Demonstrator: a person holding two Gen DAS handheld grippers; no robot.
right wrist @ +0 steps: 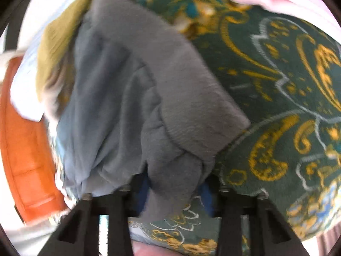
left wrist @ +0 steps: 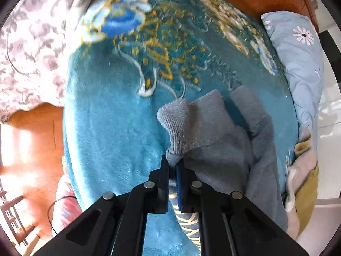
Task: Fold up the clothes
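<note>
A grey fleece garment [left wrist: 215, 140] lies on a teal blanket [left wrist: 110, 132] with gold and blue flower patterns. My left gripper [left wrist: 173, 166] is shut on the garment's ribbed cuff edge [left wrist: 177, 125], which bunches up just past the fingertips. In the right wrist view the same grey garment [right wrist: 132, 89] spreads ahead, with a folded flap on top. My right gripper [right wrist: 173, 183] has grey cloth hanging between its wide-set fingers; the fingertips are hidden by the cloth and the view is blurred.
A light blue pillow with a daisy print [left wrist: 298, 59] lies at the right. An olive and cream garment [left wrist: 302, 183] sits beside the grey one, and also shows in the right wrist view [right wrist: 57, 42]. A floral quilt [left wrist: 32, 42] lies left. Orange wooden bed frame [right wrist: 25, 145] borders the blanket.
</note>
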